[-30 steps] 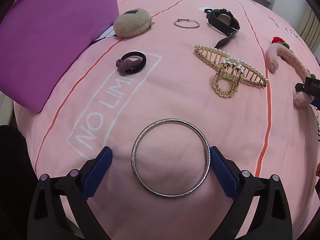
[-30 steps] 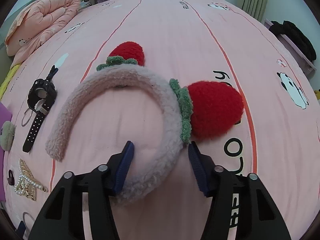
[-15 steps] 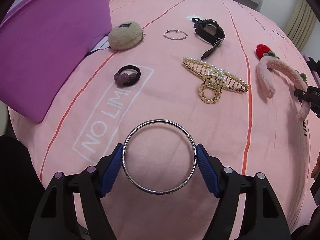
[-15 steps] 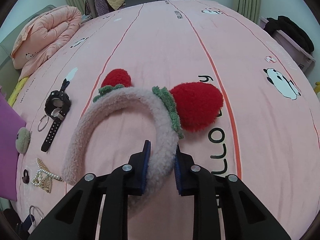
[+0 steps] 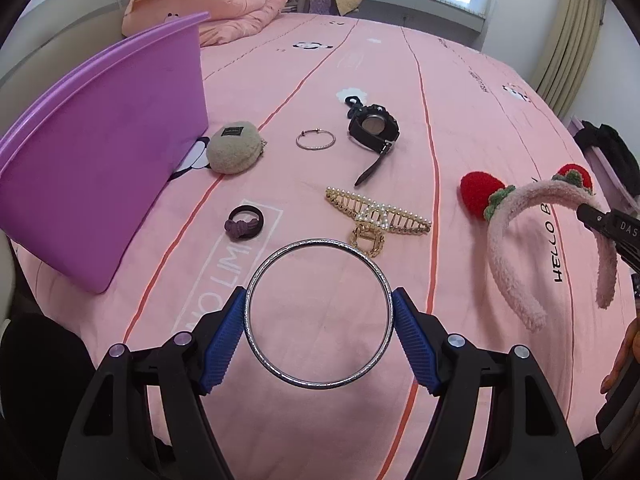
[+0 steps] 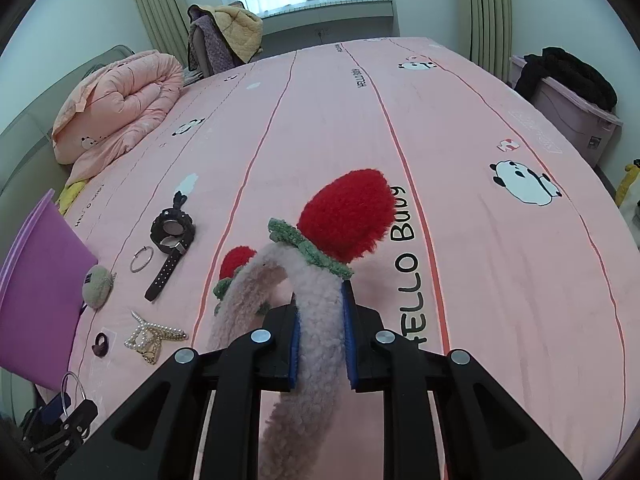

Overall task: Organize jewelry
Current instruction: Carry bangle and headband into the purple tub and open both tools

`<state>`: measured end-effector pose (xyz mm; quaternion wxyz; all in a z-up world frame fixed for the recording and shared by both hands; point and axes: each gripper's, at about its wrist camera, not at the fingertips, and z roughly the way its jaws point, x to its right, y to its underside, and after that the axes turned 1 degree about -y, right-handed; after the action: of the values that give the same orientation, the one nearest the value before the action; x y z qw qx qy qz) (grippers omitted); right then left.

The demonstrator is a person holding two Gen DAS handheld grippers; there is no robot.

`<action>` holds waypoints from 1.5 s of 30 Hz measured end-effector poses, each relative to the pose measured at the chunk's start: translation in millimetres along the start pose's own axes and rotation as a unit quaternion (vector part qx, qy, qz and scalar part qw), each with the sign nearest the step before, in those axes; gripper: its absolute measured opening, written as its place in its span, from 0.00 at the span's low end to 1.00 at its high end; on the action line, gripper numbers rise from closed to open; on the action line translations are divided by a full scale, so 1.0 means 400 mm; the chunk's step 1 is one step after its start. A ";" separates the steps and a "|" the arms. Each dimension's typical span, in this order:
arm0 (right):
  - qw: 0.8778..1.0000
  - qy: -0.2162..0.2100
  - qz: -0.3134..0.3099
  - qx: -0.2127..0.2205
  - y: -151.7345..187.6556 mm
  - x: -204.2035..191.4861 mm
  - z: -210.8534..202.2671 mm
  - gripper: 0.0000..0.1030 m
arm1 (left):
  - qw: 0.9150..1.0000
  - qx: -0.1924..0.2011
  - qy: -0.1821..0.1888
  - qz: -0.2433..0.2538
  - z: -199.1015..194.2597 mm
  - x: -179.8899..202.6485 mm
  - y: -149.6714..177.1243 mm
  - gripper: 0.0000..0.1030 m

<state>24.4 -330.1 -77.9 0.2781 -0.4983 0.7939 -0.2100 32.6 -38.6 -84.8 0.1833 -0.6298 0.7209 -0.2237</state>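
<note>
My left gripper (image 5: 319,314) is shut on a large silver bangle (image 5: 256,280), held across its width above the pink bed. My right gripper (image 6: 322,326) is shut on the band of a fluffy pink headband (image 6: 316,320) with red strawberry ears, lifted off the bed; the headband also shows in the left wrist view (image 5: 516,236). A purple bin (image 5: 100,152) stands at the left. On the bed lie a pearl hair claw (image 5: 376,220), a black watch (image 5: 372,128), a small silver hoop (image 5: 316,140), a dark hair tie (image 5: 245,222) and a beige pouch (image 5: 234,152).
A folded pink quilt (image 6: 116,100) lies at the bed's head. A chair with clothes (image 6: 224,36) stands by the window. A pink storage box (image 6: 576,116) with dark clothes stands right of the bed.
Both grippers closed on their items and rose. The left took the bangle off the bed; the right clamped the headband and lifted it, tilting it upright.
</note>
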 end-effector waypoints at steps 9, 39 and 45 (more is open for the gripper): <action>0.999 0.011 -0.024 0.034 0.013 -0.047 -0.112 0.17 | 1.000 0.029 0.003 -0.013 -0.074 -0.036 -0.025 0.68; 0.969 -0.175 -0.138 0.110 -0.161 -0.670 -0.274 0.17 | 0.984 0.146 -0.062 -0.077 -0.317 -0.527 -0.277 0.68; 0.955 -0.216 -0.184 0.084 -0.162 -0.884 -0.204 0.17 | 0.981 0.133 -0.091 -0.111 -0.274 -0.660 -0.299 0.68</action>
<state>138.3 -31.4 105.7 0.4406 -0.6443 0.5884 -0.2110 108.2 220.2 68.0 0.3042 -0.6939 0.5903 -0.2783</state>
